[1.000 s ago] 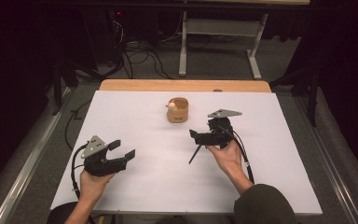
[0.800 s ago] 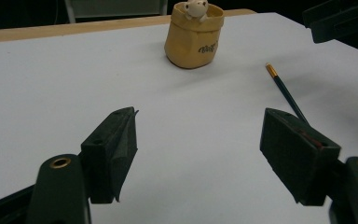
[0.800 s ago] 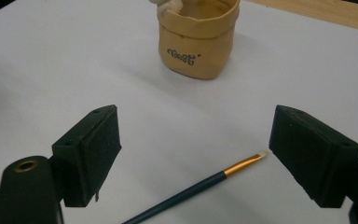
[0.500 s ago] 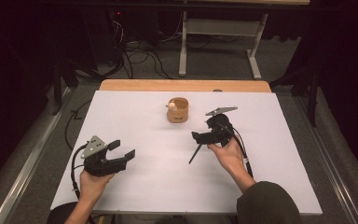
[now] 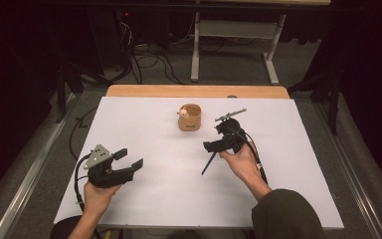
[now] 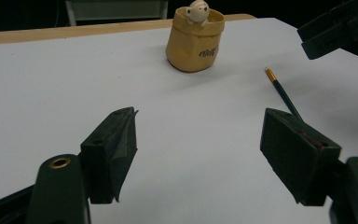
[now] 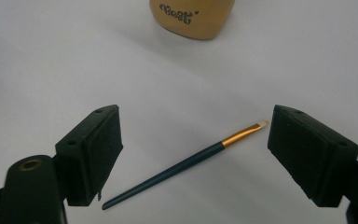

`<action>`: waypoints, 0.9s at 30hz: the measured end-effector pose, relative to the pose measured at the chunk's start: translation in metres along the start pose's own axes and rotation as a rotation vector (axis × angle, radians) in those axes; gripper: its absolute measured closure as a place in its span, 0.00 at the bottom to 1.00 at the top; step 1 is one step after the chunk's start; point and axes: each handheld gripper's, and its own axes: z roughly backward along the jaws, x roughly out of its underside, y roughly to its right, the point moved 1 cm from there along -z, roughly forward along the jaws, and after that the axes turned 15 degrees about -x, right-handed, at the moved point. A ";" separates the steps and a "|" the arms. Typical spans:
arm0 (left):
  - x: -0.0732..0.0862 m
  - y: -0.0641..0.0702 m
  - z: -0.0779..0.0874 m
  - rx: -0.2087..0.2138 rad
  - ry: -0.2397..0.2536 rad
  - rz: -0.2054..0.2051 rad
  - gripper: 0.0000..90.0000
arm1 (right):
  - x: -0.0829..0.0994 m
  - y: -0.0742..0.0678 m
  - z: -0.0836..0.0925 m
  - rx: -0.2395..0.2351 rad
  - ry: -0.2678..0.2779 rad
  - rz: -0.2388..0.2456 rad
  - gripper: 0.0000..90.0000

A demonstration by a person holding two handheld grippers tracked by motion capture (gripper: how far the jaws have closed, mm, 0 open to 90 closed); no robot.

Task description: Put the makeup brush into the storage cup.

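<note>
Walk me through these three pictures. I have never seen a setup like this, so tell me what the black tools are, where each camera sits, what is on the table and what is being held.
A person sits at a white table with a hand-held gripper in each hand, a clamp with two black fingers.

The high view comes from a fixed camera above, looking down. There the left gripper is at the left and the right gripper is near the middle.

The other two pictures come from cameras riding on the grippers, looking out between their own fingers.

On the table stand a small tan pot with a little pale figure on its rim, and a thin dark paintbrush with a gold collar, lying flat.

Nothing is held. Both grippers are open; the right one hangs over the brush, its fingers on either side.
</note>
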 end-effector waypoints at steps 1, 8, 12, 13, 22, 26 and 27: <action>0.000 0.000 0.000 0.001 0.000 -0.003 0.31 | 0.000 0.000 0.000 0.007 -0.008 -0.005 0.21; 0.000 0.000 0.002 -0.003 0.006 -0.004 0.31 | 0.000 0.001 -0.006 0.020 -0.069 -0.043 0.24; 0.000 0.001 0.001 -0.001 0.002 -0.009 0.30 | 0.000 0.002 -0.007 0.018 -0.097 -0.054 0.24; 0.000 0.001 0.001 0.000 0.002 -0.009 0.31 | -0.001 0.002 -0.008 0.017 -0.100 -0.055 0.24; 0.000 0.001 0.002 -0.004 0.008 -0.005 0.30 | -0.003 0.003 -0.012 0.000 -0.169 -0.097 0.24; 0.000 0.001 0.001 -0.002 0.007 -0.007 0.30 | -0.005 0.003 -0.013 0.004 -0.203 -0.106 0.25; 0.000 0.001 0.002 -0.002 0.007 -0.006 0.30 | -0.005 0.003 -0.013 0.005 -0.204 -0.104 0.26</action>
